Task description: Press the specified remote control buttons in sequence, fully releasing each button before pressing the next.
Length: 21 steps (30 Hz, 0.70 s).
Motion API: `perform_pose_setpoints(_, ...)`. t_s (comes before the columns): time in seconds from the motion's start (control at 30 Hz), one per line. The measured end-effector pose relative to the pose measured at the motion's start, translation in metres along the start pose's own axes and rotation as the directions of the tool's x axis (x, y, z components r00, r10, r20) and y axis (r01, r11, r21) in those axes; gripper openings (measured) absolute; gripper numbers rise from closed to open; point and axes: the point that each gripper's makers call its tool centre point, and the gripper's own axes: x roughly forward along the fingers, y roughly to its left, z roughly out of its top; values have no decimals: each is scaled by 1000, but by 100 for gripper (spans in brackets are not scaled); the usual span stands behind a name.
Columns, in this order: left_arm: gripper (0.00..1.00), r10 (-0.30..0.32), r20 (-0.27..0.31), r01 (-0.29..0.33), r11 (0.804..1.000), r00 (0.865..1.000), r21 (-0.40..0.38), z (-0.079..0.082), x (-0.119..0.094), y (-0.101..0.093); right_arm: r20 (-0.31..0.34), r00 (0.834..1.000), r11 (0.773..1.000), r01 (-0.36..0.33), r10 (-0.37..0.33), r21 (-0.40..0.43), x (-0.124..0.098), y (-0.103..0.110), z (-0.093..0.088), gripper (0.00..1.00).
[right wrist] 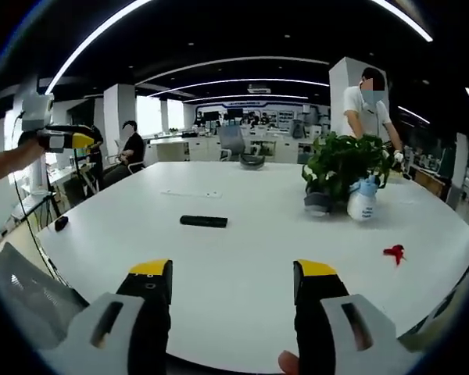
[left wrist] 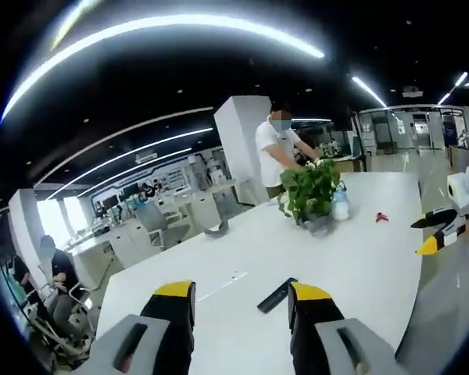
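Note:
A slim black remote control [right wrist: 203, 221] lies flat on the big white table [right wrist: 242, 266]; the left gripper view shows the remote control [left wrist: 276, 294] just beyond my left gripper [left wrist: 242, 291]. That gripper is open, jaws wide apart with nothing between them. My right gripper [right wrist: 234, 269] is open too, held above the near table edge with the remote well ahead and to its left. The right gripper [left wrist: 438, 232] enters the left gripper view at the right edge, and the left gripper [right wrist: 62, 139] shows at the far left of the right gripper view, raised off the table.
A potted green plant [right wrist: 342, 168], a white spray bottle [right wrist: 362, 201] and a small red object [right wrist: 393, 251] stand on the table's right part. A thin white strip [right wrist: 191, 194] lies beyond the remote. A person in white [right wrist: 369, 109] stands behind the plant; another person [right wrist: 128, 152] sits at left.

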Motion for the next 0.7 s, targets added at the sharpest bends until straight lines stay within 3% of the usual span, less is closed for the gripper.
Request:
perform_pose_setpoints(0.27,50,-37,21,37,999,999,-3,22,10,-2,-1,1000,1000,0,0,1,-1,-1,0,65)
perform_pose_setpoints(0.53,55,-89,32,88,996,996,15,39,41,1,-9,1000,1000,10,-10,7,0,-4,-2,64)
perform_pose_setpoints(0.63,53,-133,-39,135,990,990,51,35,55,-1,-17,1000,1000,18,-18,7,0,-6,-4,64)
perform_pose_setpoints(0.7,53,-148,-36,150,986,988,75,39,66,-1,-19,1000,1000,23,-23,9,1,-7,-4,64)
